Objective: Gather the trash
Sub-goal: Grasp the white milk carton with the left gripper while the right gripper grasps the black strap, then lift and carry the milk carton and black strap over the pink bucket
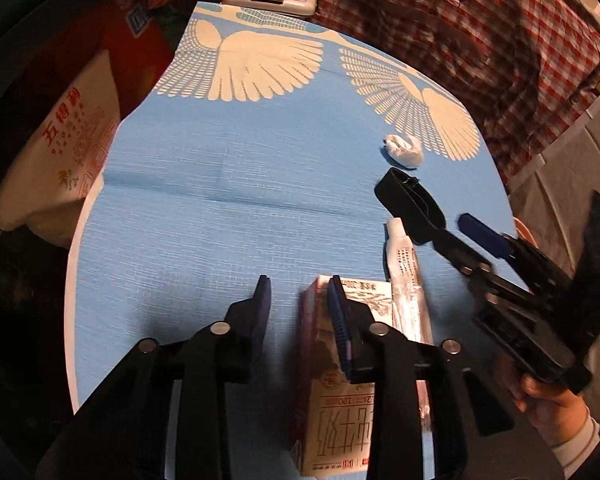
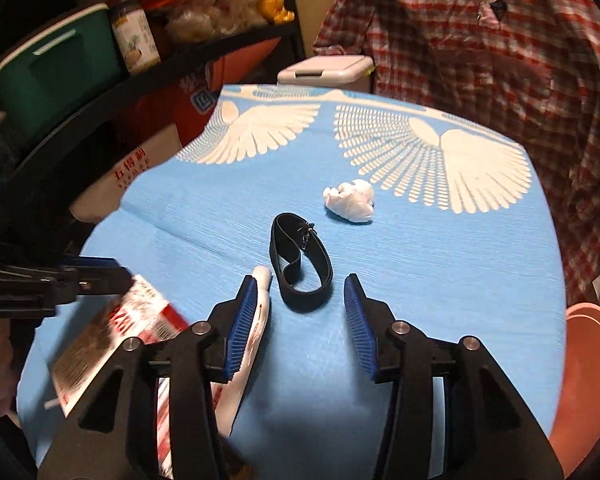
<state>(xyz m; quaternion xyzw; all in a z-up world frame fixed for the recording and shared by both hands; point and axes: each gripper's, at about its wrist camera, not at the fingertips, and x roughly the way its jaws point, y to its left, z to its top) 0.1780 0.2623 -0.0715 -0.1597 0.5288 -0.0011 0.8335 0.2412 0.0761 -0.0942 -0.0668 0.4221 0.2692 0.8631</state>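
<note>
You are holding both grippers low over the blue tablecloth [image 2: 440, 280] with its white fan print. Your left gripper [image 1: 300, 292] is standing partly open, nothing gripped: its right finger is lying over the top of a drink carton [image 1: 340, 412], and bare cloth is showing between the pads. Your right gripper [image 2: 300, 292] is also standing partly open and empty, its gap framing the near end of a black elastic band loop [image 2: 300, 264] that is lying flat on the cloth. Its left finger is overlapping a white squeeze tube [image 2: 256, 320], which is lying just beside the carton [image 2: 112, 344]; whether the pad is touching the tube you cannot tell. A crumpled white tissue wad [image 2: 350, 200] is sitting beyond the loop, near it but apart. A lidded white bin [image 2: 324, 70] is standing past the far edge of the table, with a red plaid cloth [image 2: 480, 60] hanging beside it.
</note>
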